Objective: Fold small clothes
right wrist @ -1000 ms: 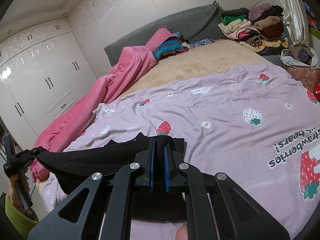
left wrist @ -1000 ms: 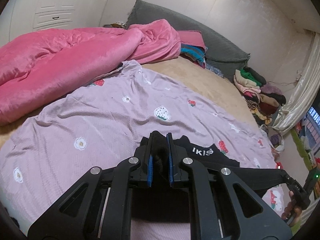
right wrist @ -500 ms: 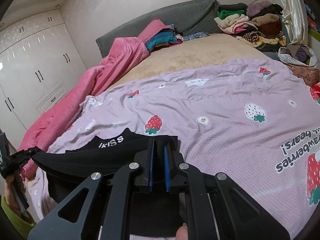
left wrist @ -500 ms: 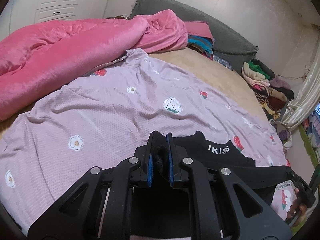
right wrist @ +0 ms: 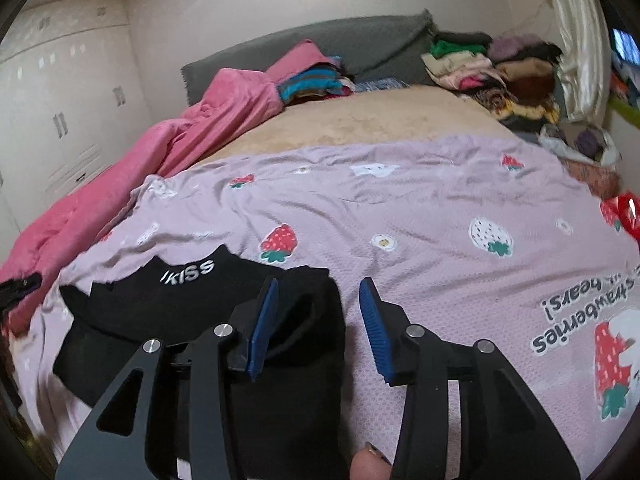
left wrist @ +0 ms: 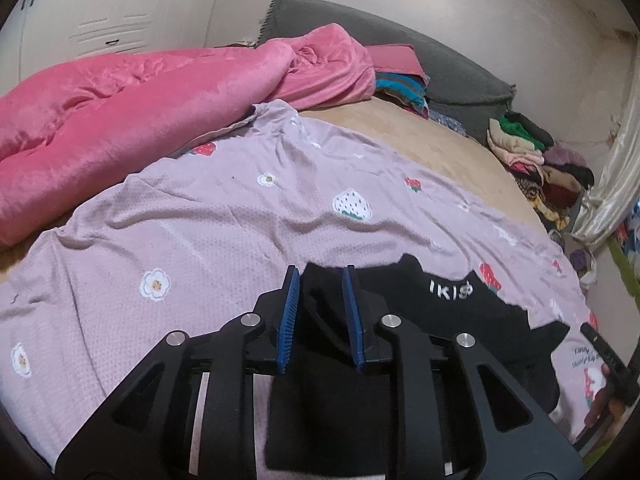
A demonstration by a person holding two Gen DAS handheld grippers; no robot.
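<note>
Lying flat on the lilac strawberry-print sheet [right wrist: 420, 208], the black garment [right wrist: 168, 304] is seen nearest both cameras, its white "IKISS" lettering [right wrist: 187, 271] facing up near the far edge. The left gripper [left wrist: 320, 312] is parted a little, with a bunched fold of the black garment [left wrist: 472, 320] between its 2 blue pads [left wrist: 289, 316]; whether the pads press on the cloth cannot be told. The right gripper [right wrist: 316, 320] is spread wide, with the garment's right edge lying loose between the jaws. Farther off, a pink blanket [left wrist: 120, 120] is heaped along the left side of the bed. Beyond it, a grey headboard cover [right wrist: 360, 44] and a pile of folded clothes [right wrist: 492, 72] are seen against the wall.
</note>
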